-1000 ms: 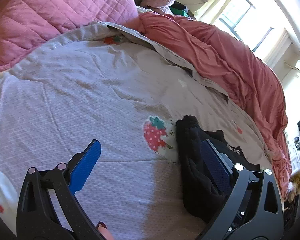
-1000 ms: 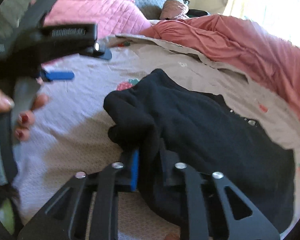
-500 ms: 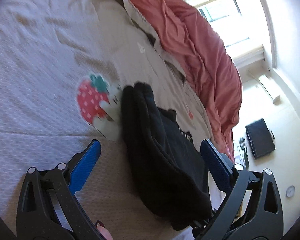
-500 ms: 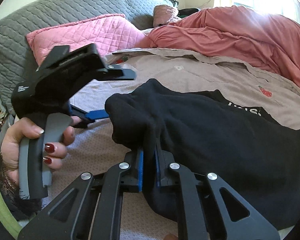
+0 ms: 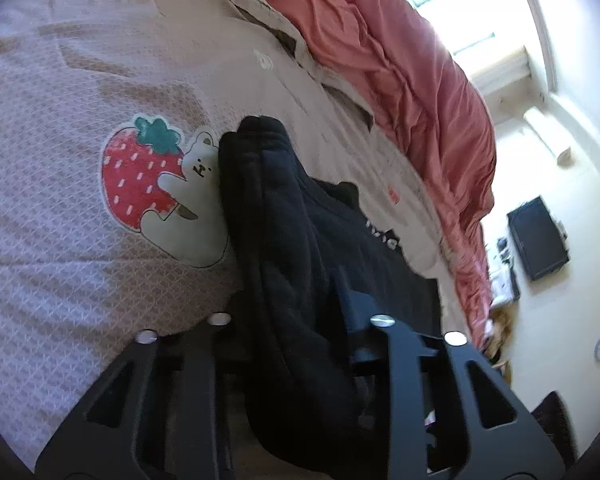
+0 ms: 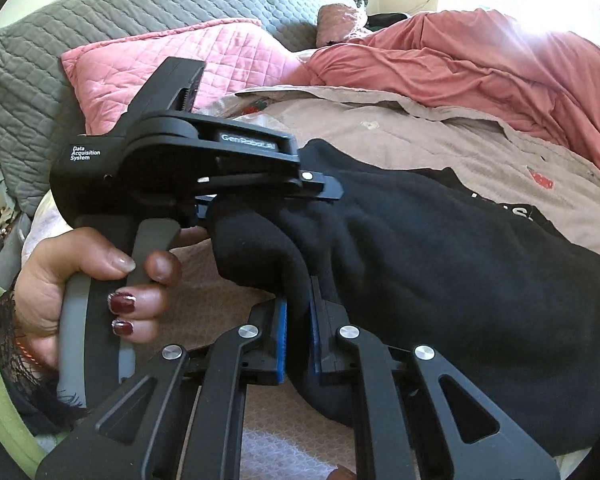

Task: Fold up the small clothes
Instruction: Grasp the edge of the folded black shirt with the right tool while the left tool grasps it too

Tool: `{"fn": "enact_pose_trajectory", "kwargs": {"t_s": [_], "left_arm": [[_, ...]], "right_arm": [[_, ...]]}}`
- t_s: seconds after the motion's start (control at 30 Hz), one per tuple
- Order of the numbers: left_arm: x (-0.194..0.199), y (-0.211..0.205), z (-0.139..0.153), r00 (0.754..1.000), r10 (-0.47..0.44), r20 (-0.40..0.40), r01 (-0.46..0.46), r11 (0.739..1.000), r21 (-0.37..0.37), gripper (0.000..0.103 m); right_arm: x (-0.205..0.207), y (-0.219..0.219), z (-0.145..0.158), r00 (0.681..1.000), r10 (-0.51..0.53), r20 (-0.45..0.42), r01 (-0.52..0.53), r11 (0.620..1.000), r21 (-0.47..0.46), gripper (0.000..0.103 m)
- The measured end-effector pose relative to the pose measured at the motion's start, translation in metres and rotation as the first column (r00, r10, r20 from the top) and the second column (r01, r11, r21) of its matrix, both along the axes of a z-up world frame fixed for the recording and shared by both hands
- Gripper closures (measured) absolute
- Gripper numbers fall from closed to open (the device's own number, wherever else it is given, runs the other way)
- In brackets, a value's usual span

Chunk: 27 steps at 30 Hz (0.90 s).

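A black garment [image 5: 284, 240] with white lettering lies bunched on the bed sheet [image 5: 60, 240]. My left gripper [image 5: 292, 316] has its jaws closing on the thick folded edge of the garment, and the fabric fills the gap between them. The right wrist view shows that same left gripper [image 6: 300, 200] from the side, biting the garment's [image 6: 440, 260] upper corner, with a hand [image 6: 100, 280] on its handle. My right gripper [image 6: 298, 334] is shut on the near edge of the garment, blue pads [image 6: 281, 340] pinching a fold.
The sheet carries a strawberry-and-bear print [image 5: 148, 180] just left of the garment. A salmon duvet [image 5: 400, 60] is heaped along the far side. A pink pillow [image 6: 160, 64] and a grey quilted cushion [image 6: 60, 28] lie at the head. A dark screen [image 5: 538, 236] hangs on the wall.
My left gripper came down onto the garment's edge with wide jaws, then its jaws closed around the fold. The right gripper kept its pinch and barely moved.
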<state>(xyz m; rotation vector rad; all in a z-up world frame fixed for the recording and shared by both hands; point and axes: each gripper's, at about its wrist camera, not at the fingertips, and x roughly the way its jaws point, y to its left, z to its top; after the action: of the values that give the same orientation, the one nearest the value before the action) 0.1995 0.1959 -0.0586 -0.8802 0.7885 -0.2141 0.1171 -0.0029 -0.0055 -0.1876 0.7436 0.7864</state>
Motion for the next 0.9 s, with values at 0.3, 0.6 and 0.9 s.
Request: {"fn": "enact_pose_trajectory", "kwargs": {"t_s": [0.3,0.6,0.9], "left_arm": [[-0.019,-0.035,0.041,0.995,0.026,0.101,-0.032,0.998,0.048,0.087],[0.009,-0.099,0.088,0.997,-0.027,0.075,0.015,0.988,0.155,0.086],[0.04,-0.174,0.11,0.992,-0.111,0.057,0.099,0.977,0.186,0.087]], "right_arm": [[0.002,-0.041,0.02,0.999,-0.049,-0.024,0.051,0.992,0.117,0.095],[0.016,-0.116,0.04,0.986,-0.157,-0.056,0.166,0.953,0.253,0.096],[0.028,-0.194,0.043,0.957,-0.273,-0.097,0.29,0.899,0.327,0.096]]}}
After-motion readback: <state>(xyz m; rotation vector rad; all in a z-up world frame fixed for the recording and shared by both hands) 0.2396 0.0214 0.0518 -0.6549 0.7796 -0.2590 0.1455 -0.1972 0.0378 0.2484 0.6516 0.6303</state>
